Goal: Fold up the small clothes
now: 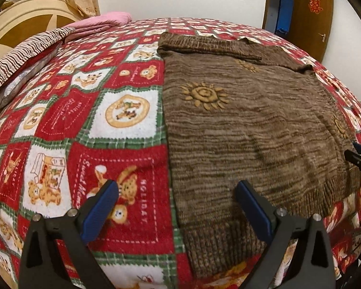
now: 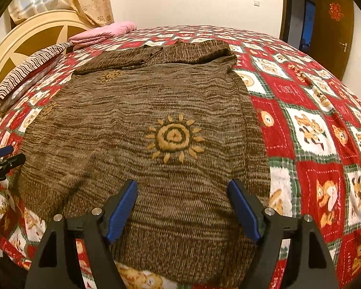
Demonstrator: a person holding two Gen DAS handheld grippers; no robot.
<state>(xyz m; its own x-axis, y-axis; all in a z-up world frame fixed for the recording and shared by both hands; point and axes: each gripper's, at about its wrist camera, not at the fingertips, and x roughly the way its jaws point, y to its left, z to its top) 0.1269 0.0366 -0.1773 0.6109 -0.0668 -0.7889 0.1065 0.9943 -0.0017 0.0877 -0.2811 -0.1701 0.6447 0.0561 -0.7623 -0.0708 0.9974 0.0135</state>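
The brown marled knitted sweater with embroidered tan sun motifs (image 2: 142, 130) lies spread flat on the red, white and green patchwork bedspread printed with teddy bears (image 1: 60, 120), its ribbed hem (image 1: 216, 245) toward the near edge of the bed and its collar end toward the far edge, where a sleeve appears already folded across the top. The left gripper (image 1: 177, 192) hangs above the sweater's left side edge by the hem corner, jaws wide apart, one finger over the bedspread and one over the knit, holding nothing. The right gripper (image 2: 183, 192) hangs over the hem toward the right corner, likewise parted, with only flat knit beneath it and no cloth pinched. Both tools tilt steeply downward. Judgement: the step in hand is the approach to the hem; the next move calls for lowering both grippers onto the hem corners, closing on the ribbing, and carrying it toward the collar.
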